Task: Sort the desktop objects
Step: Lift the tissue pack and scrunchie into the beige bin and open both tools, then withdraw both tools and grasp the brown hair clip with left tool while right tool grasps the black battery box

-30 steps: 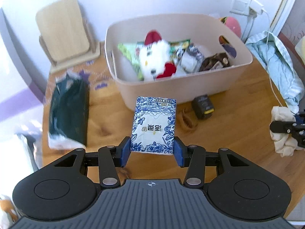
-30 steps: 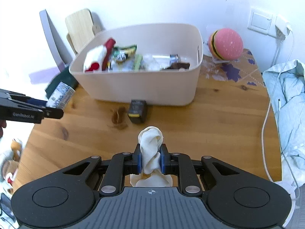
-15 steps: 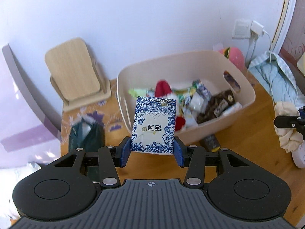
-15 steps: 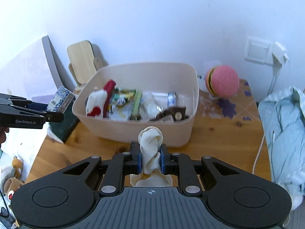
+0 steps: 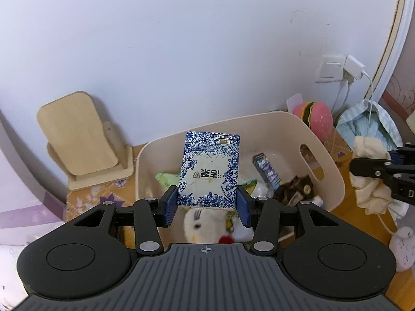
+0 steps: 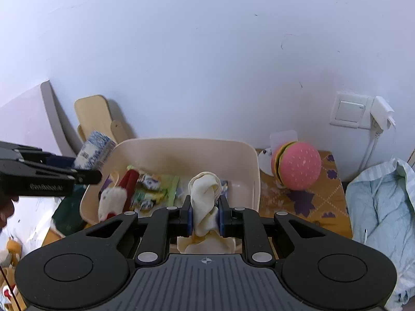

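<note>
Left tool [image 5: 207, 204] clamps blue floral tissue pack [image 5: 209, 169], right tool [image 6: 205, 216] pinches cream cloth [image 6: 205, 199], "GenRobot.AI" lettering.

In the left wrist view the bin [image 5: 334, 176] sits at centre right, with the plush toy [image 5: 205, 226] and snack packets [image 5: 267, 171] inside it, the tissue pack [image 5: 208, 169] in front of it at frame centre, and the wooden stand [image 5: 83, 140] to its left against the wall. To the bin's upper right lies the burger toy [image 5: 317, 115], with bedding [image 5: 373, 124] further right. At the right edge hangs the cloth [image 5: 371, 178].
</note>
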Action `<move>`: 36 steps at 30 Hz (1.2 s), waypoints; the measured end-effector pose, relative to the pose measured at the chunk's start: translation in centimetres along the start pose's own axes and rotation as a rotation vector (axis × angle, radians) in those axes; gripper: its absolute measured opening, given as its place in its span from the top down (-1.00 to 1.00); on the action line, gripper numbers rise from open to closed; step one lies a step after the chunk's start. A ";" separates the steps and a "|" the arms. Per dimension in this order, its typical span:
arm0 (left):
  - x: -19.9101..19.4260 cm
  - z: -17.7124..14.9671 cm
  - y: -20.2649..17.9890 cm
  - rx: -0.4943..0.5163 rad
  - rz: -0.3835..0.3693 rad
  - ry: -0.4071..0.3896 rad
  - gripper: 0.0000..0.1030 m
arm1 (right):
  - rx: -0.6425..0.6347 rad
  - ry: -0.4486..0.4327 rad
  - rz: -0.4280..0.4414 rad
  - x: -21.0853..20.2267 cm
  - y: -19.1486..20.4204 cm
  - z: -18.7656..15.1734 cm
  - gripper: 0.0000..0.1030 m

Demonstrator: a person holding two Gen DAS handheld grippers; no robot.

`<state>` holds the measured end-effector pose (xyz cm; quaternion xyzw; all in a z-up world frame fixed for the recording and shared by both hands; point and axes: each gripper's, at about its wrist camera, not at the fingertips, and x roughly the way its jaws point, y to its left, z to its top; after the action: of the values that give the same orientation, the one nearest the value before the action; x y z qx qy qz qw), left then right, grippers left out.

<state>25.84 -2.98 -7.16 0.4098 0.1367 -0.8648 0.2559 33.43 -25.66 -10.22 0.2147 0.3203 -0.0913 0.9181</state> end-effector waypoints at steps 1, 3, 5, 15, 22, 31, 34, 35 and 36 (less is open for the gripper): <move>0.5 0.3 -0.2 -0.003 -0.007 0.006 0.07 | 0.001 0.000 -0.001 0.5 -0.1 0.4 0.67; 1.6 1.0 -0.5 -0.007 -0.016 0.019 0.07 | 0.010 0.001 -0.003 1.4 -0.3 1.1 0.67; 2.7 1.5 -0.9 -0.003 -0.023 0.033 0.07 | 0.023 0.005 -0.005 2.4 -0.5 1.5 0.67; 7.9 2.6 -2.3 0.009 -0.008 0.123 0.07 | 0.098 0.085 -0.013 8.3 -1.9 2.3 0.67; 9.4 2.1 -3.1 0.040 -0.007 0.147 0.07 | 0.072 0.123 -0.030 10.9 -1.7 1.7 0.67; 8.6 2.2 -3.2 0.055 0.024 0.106 -0.27 | 0.068 0.118 -0.034 10.6 -1.7 1.3 -0.06; 7.7 2.4 -2.7 0.031 0.035 0.088 -0.35 | 0.061 0.092 -0.034 9.6 -1.8 1.3 -0.23; 7.3 2.4 -2.5 0.024 0.040 0.084 -0.37 | 0.056 0.086 -0.035 9.2 -1.8 1.3 -0.27; 6.9 2.3 -2.3 0.014 0.044 0.078 -0.38 | 0.053 0.080 -0.038 8.8 -1.8 1.3 -0.34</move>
<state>19.40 -4.32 -11.02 0.4481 0.1317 -0.8432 0.2663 40.45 -28.07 -15.47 0.2361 0.3582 -0.1087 0.8968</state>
